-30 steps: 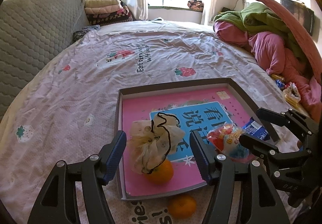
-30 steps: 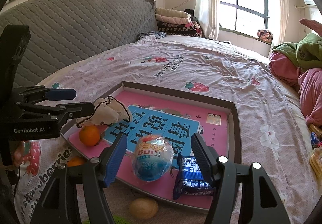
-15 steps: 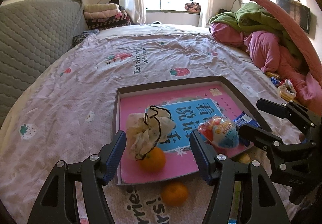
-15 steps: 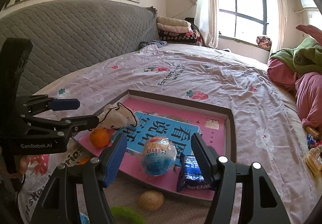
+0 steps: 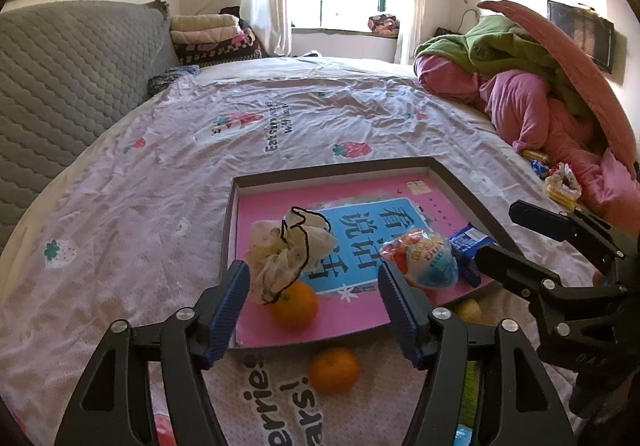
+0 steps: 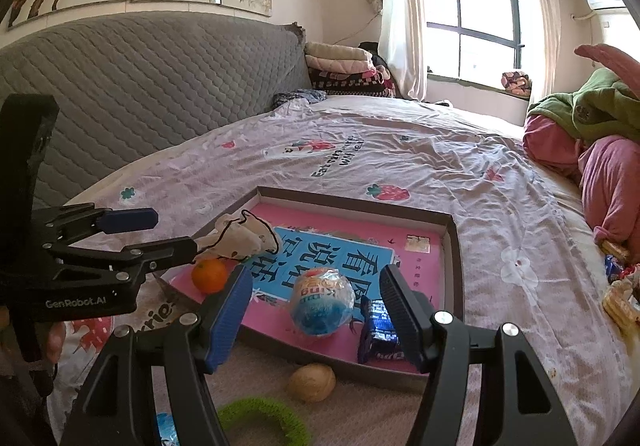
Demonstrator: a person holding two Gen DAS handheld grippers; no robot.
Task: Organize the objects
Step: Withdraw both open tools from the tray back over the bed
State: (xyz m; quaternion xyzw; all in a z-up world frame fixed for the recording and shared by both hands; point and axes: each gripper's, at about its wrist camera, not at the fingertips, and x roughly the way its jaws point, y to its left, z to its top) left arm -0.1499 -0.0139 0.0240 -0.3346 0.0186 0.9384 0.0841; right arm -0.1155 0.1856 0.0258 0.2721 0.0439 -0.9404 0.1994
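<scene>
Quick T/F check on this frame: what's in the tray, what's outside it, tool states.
1. Both tools, left tool and right tool, are open and hold nothing. True.
2. Two oranges lie in the tray. False: one orange is inside, the other orange lies on the bedsheet.
3. The walnut lies outside the tray. True.
4. The blue snack packet lies outside the tray. False: it is inside, beside the wrapped ball.

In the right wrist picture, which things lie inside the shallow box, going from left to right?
Cloth pouch → orange → round snack bag → blue snack packet. All lie in the box.
</scene>
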